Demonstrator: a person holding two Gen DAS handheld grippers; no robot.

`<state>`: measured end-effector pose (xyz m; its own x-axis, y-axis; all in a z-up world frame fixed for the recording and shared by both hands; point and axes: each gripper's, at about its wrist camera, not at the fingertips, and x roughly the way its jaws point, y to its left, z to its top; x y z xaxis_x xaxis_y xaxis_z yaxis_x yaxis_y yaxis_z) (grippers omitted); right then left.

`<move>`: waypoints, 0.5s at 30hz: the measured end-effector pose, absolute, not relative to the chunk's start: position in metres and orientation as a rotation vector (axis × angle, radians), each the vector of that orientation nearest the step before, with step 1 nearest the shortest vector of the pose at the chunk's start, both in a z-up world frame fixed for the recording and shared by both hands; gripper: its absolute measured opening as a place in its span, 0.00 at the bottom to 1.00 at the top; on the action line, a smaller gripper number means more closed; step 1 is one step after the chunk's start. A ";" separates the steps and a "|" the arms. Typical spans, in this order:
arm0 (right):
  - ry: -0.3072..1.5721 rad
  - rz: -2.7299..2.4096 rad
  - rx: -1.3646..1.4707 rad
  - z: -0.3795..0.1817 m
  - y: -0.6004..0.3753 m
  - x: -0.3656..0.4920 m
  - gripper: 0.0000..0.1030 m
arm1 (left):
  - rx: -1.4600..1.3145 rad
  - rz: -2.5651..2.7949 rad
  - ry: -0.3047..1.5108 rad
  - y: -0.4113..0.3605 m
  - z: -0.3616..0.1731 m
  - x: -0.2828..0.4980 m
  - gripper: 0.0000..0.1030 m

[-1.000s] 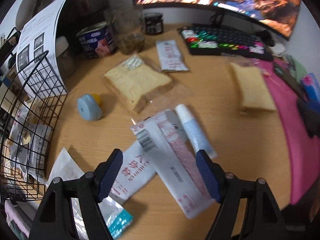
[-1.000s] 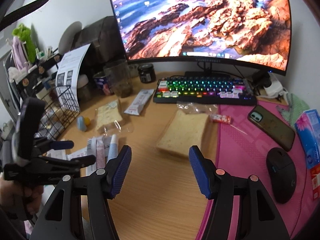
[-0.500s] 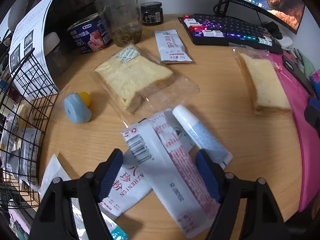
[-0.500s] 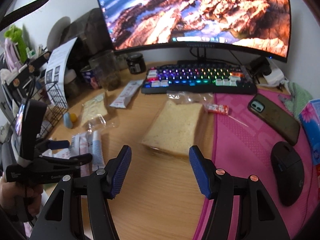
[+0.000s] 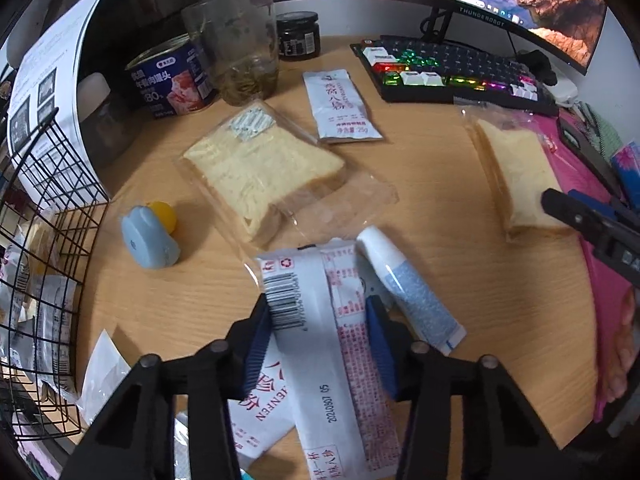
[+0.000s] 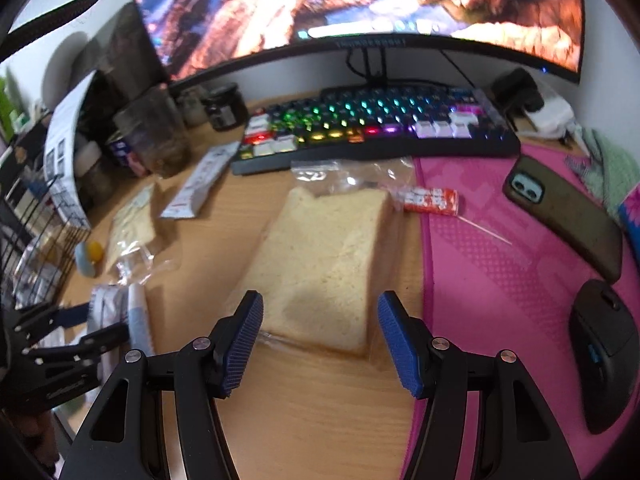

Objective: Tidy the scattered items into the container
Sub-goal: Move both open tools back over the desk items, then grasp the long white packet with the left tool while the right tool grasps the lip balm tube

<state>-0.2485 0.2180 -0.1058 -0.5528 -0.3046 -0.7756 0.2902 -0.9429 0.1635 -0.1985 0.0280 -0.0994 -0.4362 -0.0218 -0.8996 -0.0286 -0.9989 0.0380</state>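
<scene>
Left wrist view shows the left gripper [image 5: 318, 338] low over the near edge of the wooden desk [image 5: 460, 208], its blue pads partly closed either side of a long white sachet with a barcode and red print [image 5: 316, 344]; whether they already pinch it I cannot tell. That sachet lies across a second white sachet with large red characters [image 5: 260, 404] and just beside a white and blue tube [image 5: 404, 284]. A sound grip here would take only the top sachet, squeezing across its width and lifting straight up so the tube and lower sachet stay put. Further out sit a pale blue and yellow toy [image 5: 150, 236], a bagged slice of bread [image 5: 260, 168], and another white sachet [image 5: 340, 106] toward the far edge. The black wire basket [image 5: 48, 208], already holding packets, stands at the left edge of the desk, so the carry is short and leftward, clearing the rim before release.

Right wrist view has the right gripper [image 6: 320, 344] wide open and empty, hovering before a second bagged bread slice [image 6: 324, 264] at the edge of the pink mat [image 6: 500, 280]. Soft bread wants a gentle close on the bag, not the crumb
</scene>
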 end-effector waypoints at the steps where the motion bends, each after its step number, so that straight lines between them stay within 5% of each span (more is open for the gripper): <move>1: -0.031 -2.511 1.261 -0.107 0.218 -0.250 0.59 | -1.664 2.655 0.069 0.027 -0.100 -0.198 0.50; 15: -0.067 -2.501 1.359 -0.114 0.190 -0.271 0.59 | -1.627 2.647 0.054 0.025 -0.096 -0.198 0.48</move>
<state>-0.2706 0.1904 -0.1139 -0.5114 -0.2767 -0.8136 0.2331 -0.9559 0.1786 -0.1983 0.0254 -0.0959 -0.4513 0.0111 -0.8923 -0.0472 -0.9988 0.0115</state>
